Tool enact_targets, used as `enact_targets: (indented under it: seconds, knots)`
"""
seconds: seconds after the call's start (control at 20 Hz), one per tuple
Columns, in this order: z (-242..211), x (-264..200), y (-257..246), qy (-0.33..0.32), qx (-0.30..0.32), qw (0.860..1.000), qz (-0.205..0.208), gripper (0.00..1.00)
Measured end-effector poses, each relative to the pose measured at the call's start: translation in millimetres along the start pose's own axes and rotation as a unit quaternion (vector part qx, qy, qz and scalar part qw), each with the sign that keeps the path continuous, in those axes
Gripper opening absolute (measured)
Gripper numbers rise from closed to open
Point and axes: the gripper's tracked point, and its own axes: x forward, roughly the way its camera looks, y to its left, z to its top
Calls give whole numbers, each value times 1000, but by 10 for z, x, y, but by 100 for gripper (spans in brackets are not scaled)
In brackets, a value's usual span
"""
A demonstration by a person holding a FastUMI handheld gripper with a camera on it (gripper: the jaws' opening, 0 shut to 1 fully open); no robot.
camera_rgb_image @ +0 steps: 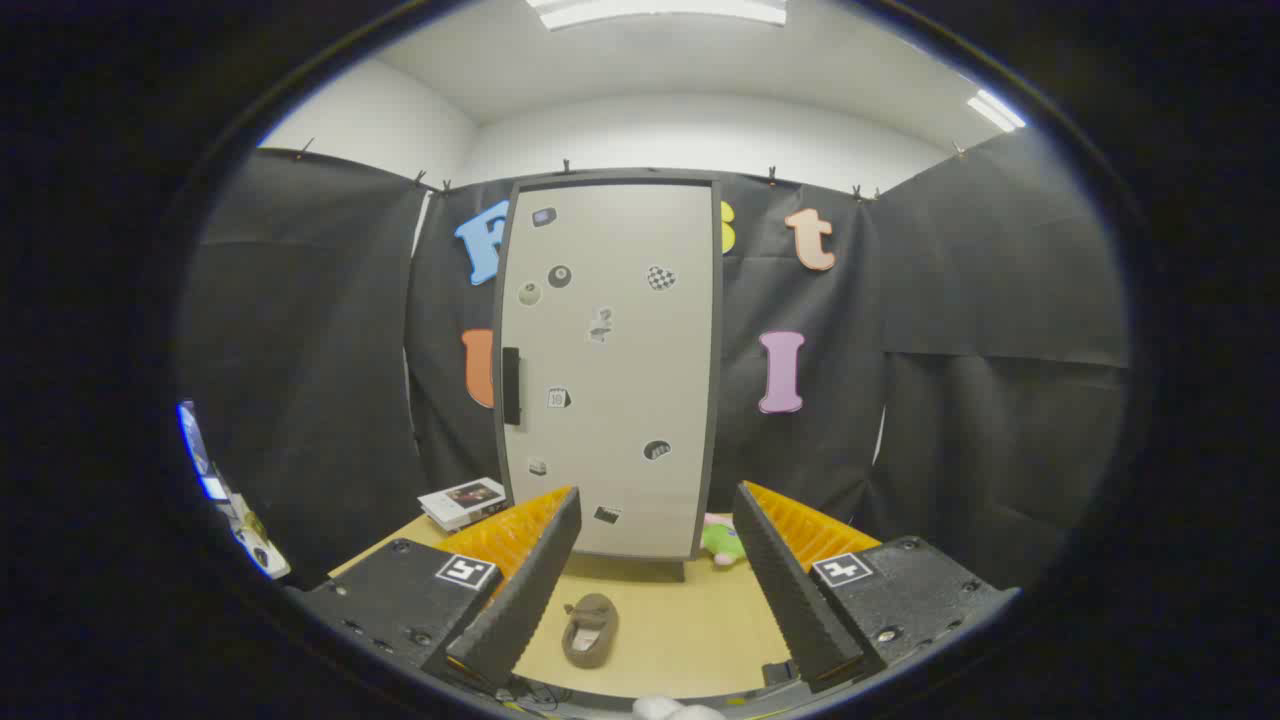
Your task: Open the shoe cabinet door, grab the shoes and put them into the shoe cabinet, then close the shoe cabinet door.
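Bright ceiling lights point(660, 10), fisheye-warped edges

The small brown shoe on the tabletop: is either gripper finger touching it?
Apart. The gripper view shows the small brown shoe lying on the wooden table between the open gripper fingers, with bare table on both sides.

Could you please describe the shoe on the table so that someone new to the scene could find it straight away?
Start at the tall pale cabinet with stickers on its closed door, standing at the back of the wooden table. In front of it, between the open gripper's fingers, lies the shoe. It is small and brown, unlike the green and pink toy by the cabinet's base.
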Motion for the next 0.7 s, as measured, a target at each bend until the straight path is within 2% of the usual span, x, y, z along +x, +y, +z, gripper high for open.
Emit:
enact_targets:
  seconds: [0.7]
  knots:
    - [85,-36,-30,-9,-10,1000,-22,100]
